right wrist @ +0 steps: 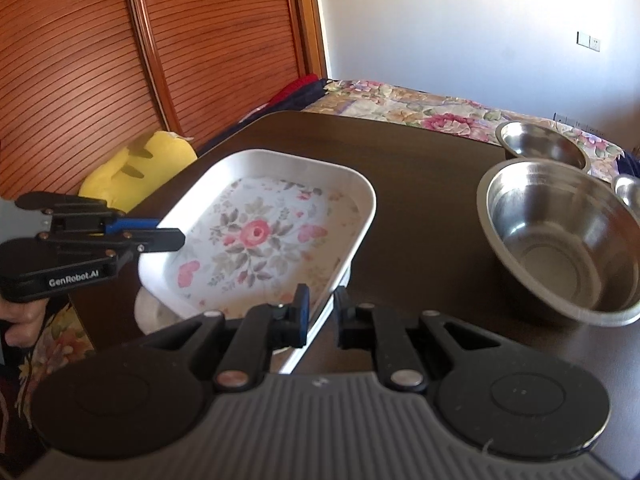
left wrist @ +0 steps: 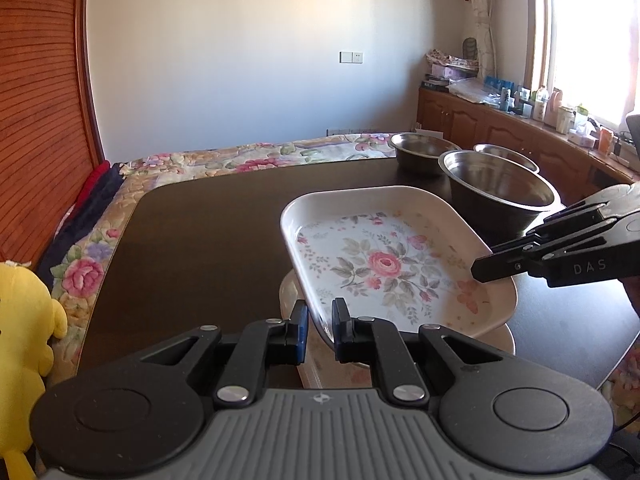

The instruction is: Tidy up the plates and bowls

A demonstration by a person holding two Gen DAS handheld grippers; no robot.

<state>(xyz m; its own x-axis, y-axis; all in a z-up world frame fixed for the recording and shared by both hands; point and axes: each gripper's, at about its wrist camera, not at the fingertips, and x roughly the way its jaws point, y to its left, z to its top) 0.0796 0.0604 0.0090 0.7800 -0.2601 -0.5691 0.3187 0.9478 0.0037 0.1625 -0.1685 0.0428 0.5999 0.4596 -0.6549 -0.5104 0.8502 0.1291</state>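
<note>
The floral tray point(left wrist: 394, 264) sits tilted between both tools, raised over a pale plate point(left wrist: 290, 300) on the dark table point(left wrist: 200, 232). The left gripper point(left wrist: 320, 326) pinches the tray's near rim, jaws clamped on its edge. The right gripper point(right wrist: 320, 314) does the same on its own side, fingers closed over the rim. Just beyond the right tool's tips, off to its right, stands a large steel bowl point(right wrist: 560, 240), with a smaller steel bowl point(right wrist: 540, 146) behind it. Far left of that tool lies a yellow plush toy point(right wrist: 136, 168).
</note>
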